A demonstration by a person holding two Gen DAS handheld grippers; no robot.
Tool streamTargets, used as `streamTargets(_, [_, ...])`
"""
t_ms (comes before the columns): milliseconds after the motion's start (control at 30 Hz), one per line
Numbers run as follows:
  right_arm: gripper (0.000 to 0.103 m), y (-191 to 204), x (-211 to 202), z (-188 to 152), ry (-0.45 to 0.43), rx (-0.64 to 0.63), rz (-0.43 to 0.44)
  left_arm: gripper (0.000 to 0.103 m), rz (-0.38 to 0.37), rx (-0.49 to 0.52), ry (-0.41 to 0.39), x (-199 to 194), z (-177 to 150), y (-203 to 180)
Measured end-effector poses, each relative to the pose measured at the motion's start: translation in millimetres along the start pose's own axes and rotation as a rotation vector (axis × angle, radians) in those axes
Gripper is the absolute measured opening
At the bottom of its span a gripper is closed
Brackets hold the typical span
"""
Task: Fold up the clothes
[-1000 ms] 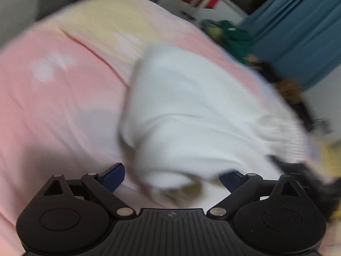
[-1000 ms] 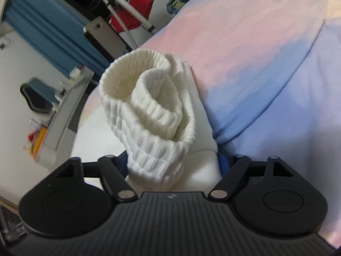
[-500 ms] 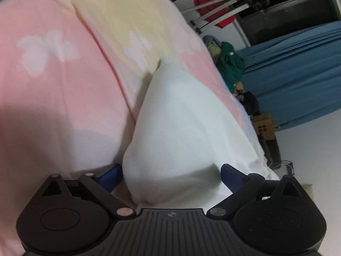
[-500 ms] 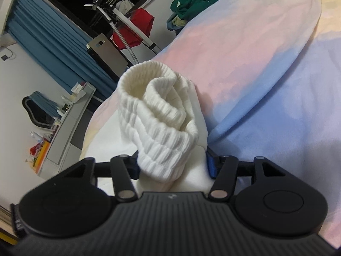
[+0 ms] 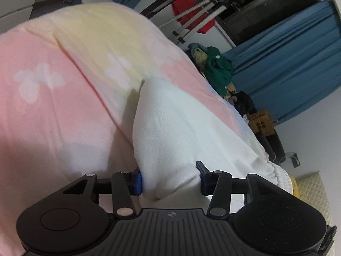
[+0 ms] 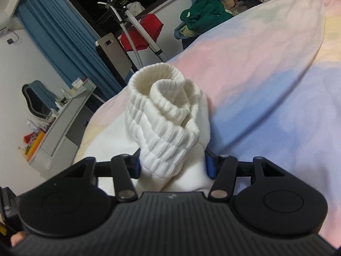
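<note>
A white garment (image 5: pixel 177 128) lies in a long ridge on the pink and yellow bedcover (image 5: pixel 53 98). My left gripper (image 5: pixel 169 180) is shut on a bunched fold of its smooth cloth, blue pads pressing from both sides. In the right wrist view the garment's ribbed cuff (image 6: pixel 164 111) stands up in a curled roll. My right gripper (image 6: pixel 173 164) is shut on the white garment just below that cuff. More white cloth (image 6: pixel 106 136) spreads to the left of it on the bed.
The bedcover (image 6: pixel 266 85) turns pink to blue on the right. A pile of green and dark clothes (image 5: pixel 219 70) sits at the bed's far edge. A drying rack with a red garment (image 6: pixel 142 32), blue curtains (image 5: pixel 294 64) and a grey desk (image 6: pixel 64 123) stand beyond.
The left gripper closed from wide open onto the white cloth. The right gripper kept its hold on the ribbed cuff and the cuff shifted slightly right in view.
</note>
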State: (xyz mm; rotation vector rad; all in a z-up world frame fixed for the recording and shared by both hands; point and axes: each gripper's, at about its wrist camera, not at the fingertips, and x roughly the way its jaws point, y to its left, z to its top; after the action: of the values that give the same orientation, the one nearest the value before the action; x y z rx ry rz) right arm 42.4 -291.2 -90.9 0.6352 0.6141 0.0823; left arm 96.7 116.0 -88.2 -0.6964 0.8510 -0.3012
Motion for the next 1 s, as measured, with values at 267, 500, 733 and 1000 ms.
streamTargets(267, [0.057,-6.5,-6.7,-2.7,0.022,0.027,-0.024,0.052,0.031,0.032,0.058,-12.0,-21.7,-9.8])
streamTargets(500, [0.055,-3.8,-15.4,0.6,0.010,0.029,-0.012,0.045,0.057,0.086,0.019,-8.8,-19.6,-20.5])
streamTargets(733, [0.050,5.4,-41.0,13.6,-0.042,0.019,0.028,0.041,0.025,0.190,-0.030,-36.8,-25.3,-64.6])
streamTargets(1000, [0.050,-33.5,-127.1,57.0,-0.206,0.079,0.010,0.041,-0.085,0.277,0.020,0.0,-45.1,-182.8])
